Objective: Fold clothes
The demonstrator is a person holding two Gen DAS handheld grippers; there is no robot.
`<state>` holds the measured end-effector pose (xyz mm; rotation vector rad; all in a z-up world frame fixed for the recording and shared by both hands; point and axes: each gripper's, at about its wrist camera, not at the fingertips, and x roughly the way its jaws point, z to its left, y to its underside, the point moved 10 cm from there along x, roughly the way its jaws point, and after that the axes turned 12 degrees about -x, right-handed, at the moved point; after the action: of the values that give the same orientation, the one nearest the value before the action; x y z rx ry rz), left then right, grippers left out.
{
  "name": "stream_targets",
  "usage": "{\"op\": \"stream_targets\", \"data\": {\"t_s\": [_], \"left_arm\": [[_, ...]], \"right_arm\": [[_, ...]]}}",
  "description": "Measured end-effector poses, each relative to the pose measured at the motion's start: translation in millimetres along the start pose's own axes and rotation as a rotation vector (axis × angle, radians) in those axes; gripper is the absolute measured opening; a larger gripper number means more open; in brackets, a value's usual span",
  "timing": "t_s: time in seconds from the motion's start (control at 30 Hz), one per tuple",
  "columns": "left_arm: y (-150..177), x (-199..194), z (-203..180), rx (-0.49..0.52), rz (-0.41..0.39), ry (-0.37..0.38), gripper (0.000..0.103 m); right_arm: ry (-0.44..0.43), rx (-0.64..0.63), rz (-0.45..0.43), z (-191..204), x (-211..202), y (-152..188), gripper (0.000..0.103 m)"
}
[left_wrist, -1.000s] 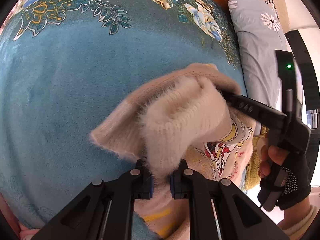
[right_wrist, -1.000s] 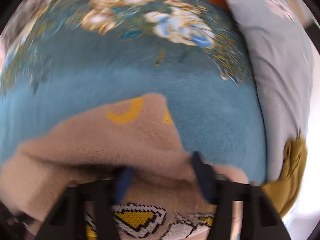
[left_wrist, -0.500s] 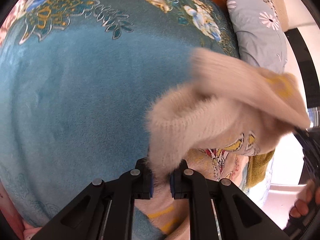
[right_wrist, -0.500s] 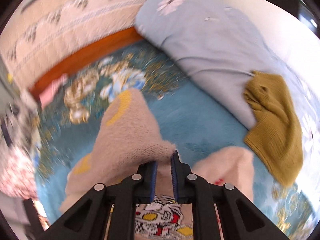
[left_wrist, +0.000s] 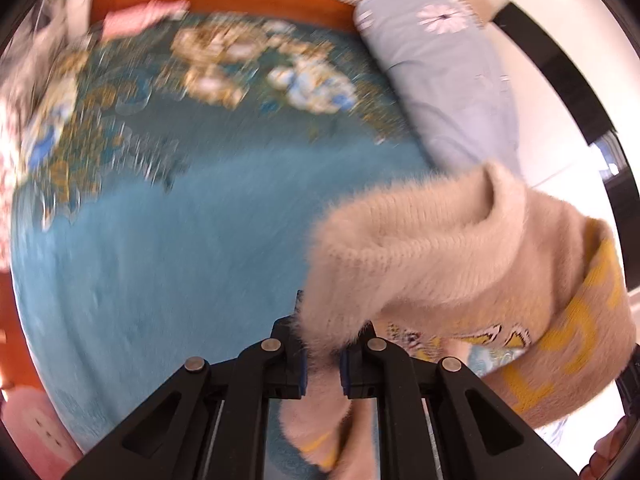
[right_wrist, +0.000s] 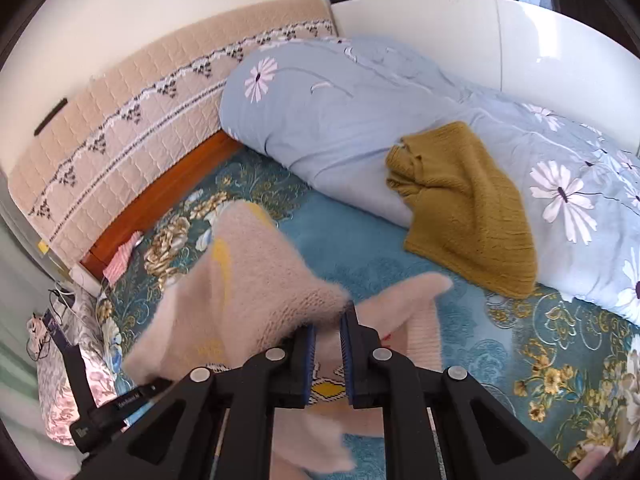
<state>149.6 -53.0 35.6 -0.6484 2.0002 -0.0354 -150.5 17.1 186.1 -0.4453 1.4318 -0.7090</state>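
A fuzzy beige sweater with yellow letters and a cartoon print hangs lifted above a teal floral bedspread. My left gripper is shut on a fuzzy edge of it. In the right wrist view the same sweater drapes to the left, and my right gripper is shut on its knit edge. Part of the left gripper shows at the lower left of that view. The sweater's lower part hangs below both grippers and is partly hidden.
A mustard knit sweater lies on a light blue floral duvet at the right. An orange wooden bed frame and a quilted beige headboard stand behind. A pink folded item lies near the frame.
Both grippers have risen with the sweater and it now hangs between them off the bed. The left wrist view has tilted up and shows the bed frame.
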Motion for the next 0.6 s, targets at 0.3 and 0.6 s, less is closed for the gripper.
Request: {"op": "stream_targets", "data": {"t_s": [0.3,0.6], "left_arm": [[-31.5,-86.0,-60.8,0.187,-0.188,0.077,0.011],[-51.4,-175.7,-77.9,0.284,-0.349,0.122,0.011]], "right_arm": [[-0.003,0.020,-0.139,-5.0,-92.4,-12.7,0.013],[-0.065,-0.011,-0.248,34.1,-160.7,-6.7,0.013]]}}
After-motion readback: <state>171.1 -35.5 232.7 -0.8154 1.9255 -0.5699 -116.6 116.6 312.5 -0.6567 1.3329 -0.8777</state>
